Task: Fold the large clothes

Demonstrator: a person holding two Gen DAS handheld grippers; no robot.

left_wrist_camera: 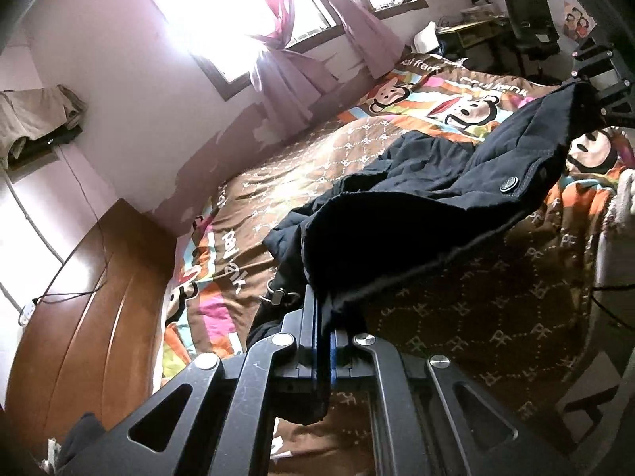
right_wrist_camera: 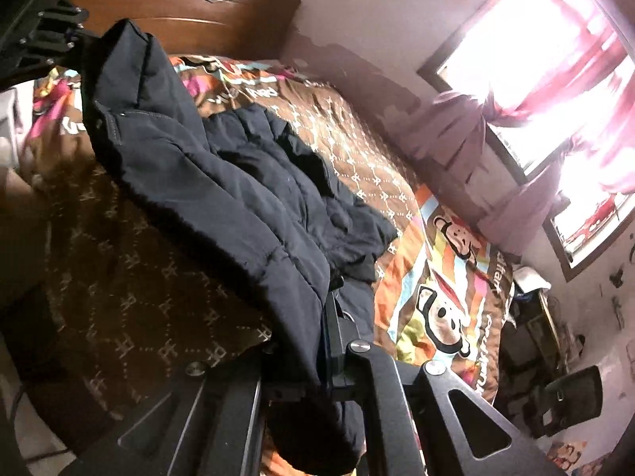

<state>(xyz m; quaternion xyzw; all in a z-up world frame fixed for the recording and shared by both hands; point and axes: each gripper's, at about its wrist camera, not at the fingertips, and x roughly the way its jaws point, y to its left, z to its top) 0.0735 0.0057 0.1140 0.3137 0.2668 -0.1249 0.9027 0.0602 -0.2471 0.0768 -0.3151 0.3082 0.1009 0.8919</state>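
Note:
A dark navy padded jacket [left_wrist_camera: 456,190] hangs stretched between my two grippers above the bed. My left gripper [left_wrist_camera: 323,305] is shut on one edge of the jacket at the bottom of the left wrist view. At the upper right of that view my right gripper [left_wrist_camera: 591,83] holds the other end. In the right wrist view the jacket [right_wrist_camera: 238,182] drapes over my right gripper [right_wrist_camera: 331,309], which is shut on the fabric and partly hidden by it. My left gripper [right_wrist_camera: 73,37] shows at the upper left, pinching the far corner. The far part of the jacket rests on the quilt.
A brown quilt [left_wrist_camera: 496,309] with cartoon monkeys covers the bed. The wooden headboard [left_wrist_camera: 79,317] stands at the left, and a bright window with pink curtains [left_wrist_camera: 278,75] is on the far wall. A desk and a black chair [left_wrist_camera: 530,16] stand past the foot of the bed.

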